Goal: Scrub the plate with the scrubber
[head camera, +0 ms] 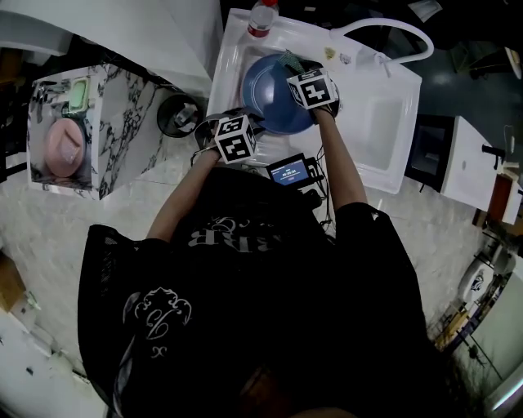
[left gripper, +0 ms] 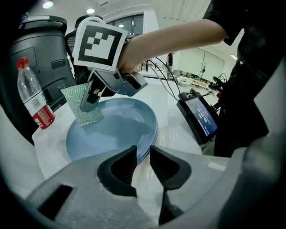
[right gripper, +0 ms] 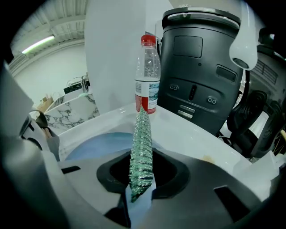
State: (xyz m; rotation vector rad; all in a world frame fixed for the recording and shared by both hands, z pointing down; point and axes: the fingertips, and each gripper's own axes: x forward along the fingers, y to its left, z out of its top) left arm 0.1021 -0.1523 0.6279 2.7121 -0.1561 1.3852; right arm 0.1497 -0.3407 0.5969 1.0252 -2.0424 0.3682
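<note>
Pinching the blue plate point(left gripper: 111, 129) by its rim, left gripper point(left gripper: 142, 163) could slip if right gripper point(right gripper: 140, 188), clamping the scrubber point(right gripper: 140, 147), presses hard.

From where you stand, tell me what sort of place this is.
Probably a staged kitchen sink station in a lab: white sink unit with faucet, blue plate on it, marble-patterned cabinet beside.

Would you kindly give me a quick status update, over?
Left tongs clamp plate rim. Right tongs hold scrubber over plate. Bottle stands nearby, not blocking.
</note>
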